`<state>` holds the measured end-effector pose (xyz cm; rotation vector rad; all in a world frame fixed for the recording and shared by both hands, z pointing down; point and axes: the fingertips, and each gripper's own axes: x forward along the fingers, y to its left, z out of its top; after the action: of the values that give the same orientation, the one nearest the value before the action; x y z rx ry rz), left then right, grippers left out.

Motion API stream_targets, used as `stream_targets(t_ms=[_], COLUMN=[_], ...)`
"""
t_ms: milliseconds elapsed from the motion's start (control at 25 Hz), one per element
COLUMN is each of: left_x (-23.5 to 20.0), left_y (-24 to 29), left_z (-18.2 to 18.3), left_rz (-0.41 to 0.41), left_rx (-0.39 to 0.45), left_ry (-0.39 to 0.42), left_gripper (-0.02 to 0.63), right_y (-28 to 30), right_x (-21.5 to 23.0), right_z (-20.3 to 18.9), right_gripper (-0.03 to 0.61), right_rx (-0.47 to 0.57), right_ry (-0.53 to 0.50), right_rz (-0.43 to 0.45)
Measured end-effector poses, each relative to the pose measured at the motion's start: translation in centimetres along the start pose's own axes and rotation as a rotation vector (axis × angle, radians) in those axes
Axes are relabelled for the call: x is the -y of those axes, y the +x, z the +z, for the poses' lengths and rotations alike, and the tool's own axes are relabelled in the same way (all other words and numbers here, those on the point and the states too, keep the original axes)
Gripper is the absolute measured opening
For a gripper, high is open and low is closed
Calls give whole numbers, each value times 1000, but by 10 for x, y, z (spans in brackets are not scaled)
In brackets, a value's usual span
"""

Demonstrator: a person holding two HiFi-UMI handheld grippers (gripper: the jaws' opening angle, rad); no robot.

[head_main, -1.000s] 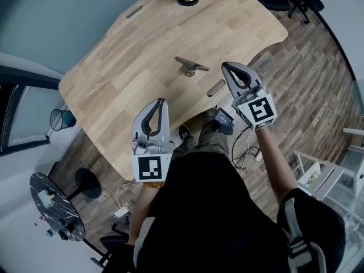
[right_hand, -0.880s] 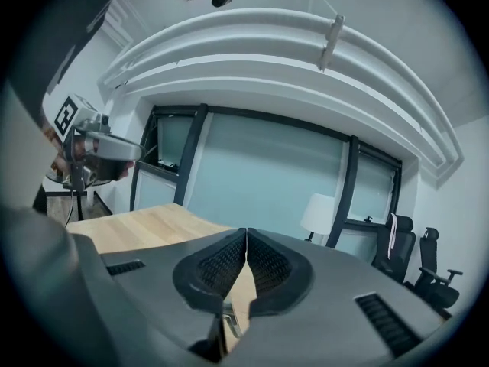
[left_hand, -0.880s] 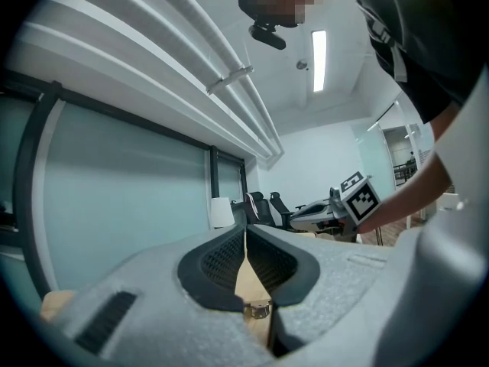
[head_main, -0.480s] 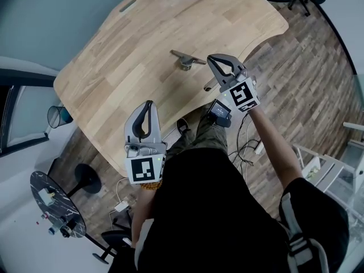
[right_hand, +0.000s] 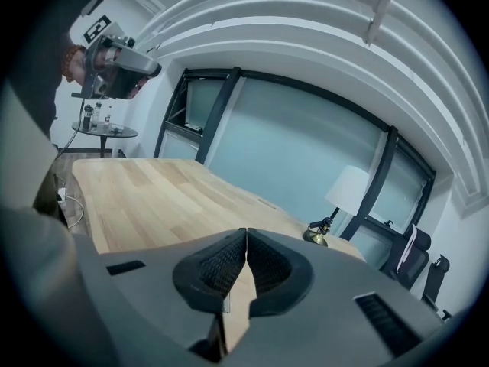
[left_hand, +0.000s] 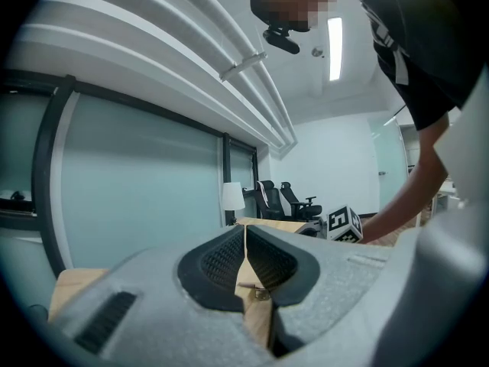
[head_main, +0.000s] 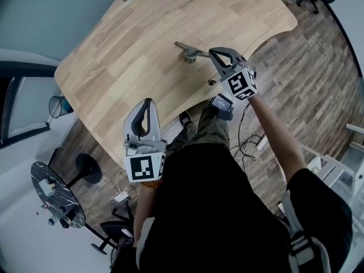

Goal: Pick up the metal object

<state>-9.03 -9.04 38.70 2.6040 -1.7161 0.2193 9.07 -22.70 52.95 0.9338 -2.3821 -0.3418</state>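
The right claw (head_main: 216, 53), jaws together and empty, hovers with the metal object (head_main: 190, 51) just beyond its tip on the counter (head_main: 131, 50), seemingly lining up a grasp; the left claw (head_main: 147, 103), equally closed, hangs aside.

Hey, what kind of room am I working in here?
Most likely an office: a large wooden desk, black swivel chairs at the back, and glass partition walls.

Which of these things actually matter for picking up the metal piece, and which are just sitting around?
In the job: metal object; right gripper, shut, right by it; wooden table under it.
Lying about: left gripper, shut, off to the side; desk lamp; round side table.
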Motion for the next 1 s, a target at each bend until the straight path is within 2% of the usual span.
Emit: stream_targets(t_ms=[400, 760, 1000], left_x=[5, 9, 10], left_y=[5, 5, 6], left_z=[-7, -8, -12], left_rz=[10, 28, 33], left_rx=[-26, -38, -67], left_ry=[6, 16, 3], left_gripper=[23, 23, 23], right_y=[35, 52, 58], right_x=[-18, -25, -32], right_z=[-61, -95, -121], right_gripper=[5, 6, 44], right_rx=[-123, -186, -255], right_ry=[-39, -48, -29], right_rz=[90, 150, 188])
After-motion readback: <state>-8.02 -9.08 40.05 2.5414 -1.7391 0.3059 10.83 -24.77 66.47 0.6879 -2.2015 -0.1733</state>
